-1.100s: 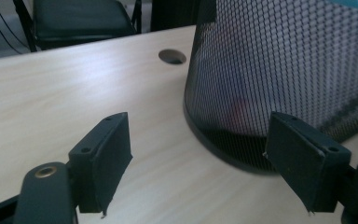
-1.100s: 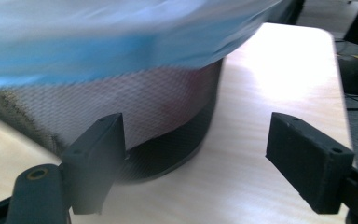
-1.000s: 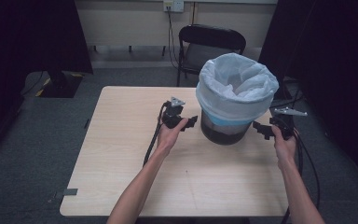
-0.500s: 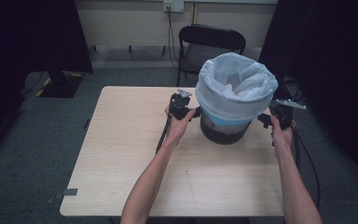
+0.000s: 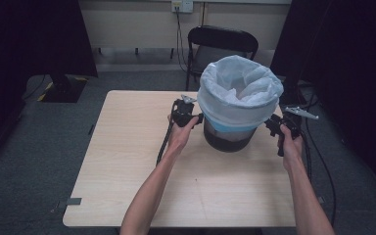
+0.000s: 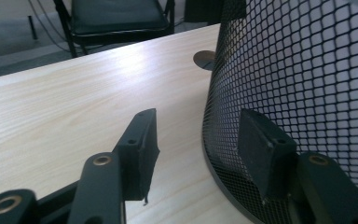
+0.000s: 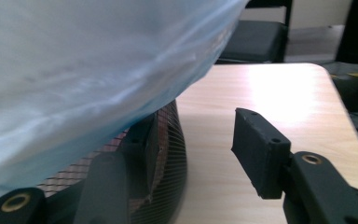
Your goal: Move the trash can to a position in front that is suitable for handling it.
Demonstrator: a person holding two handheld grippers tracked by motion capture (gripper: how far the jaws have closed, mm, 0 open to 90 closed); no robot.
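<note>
A black mesh waste bin (image 5: 227, 138) lined with a white and pale blue plastic bag (image 5: 240, 90) stands on the far right part of the light wooden table (image 5: 127, 161). My left gripper (image 5: 196, 117) is open at the bin's left side. In the left gripper view the mesh wall (image 6: 307, 79) sits right beside one jaw, and my left gripper (image 6: 200, 140) holds nothing. My right gripper (image 5: 270, 122) is open at the bin's right side. In the right gripper view the bag (image 7: 88, 65) overhangs my right gripper (image 7: 196, 144) and the mesh (image 7: 168, 149) lies against one jaw.
A black folding chair (image 5: 220, 44) stands behind the table's far edge. Dark curtains hang at both sides of the room. Cables trail from both grippers over the table and off its right edge. Bare tabletop spreads to the left and front of the bin.
Both grippers have moved forward and inward to the bin's sides. The bin and its bag have stayed in place.
</note>
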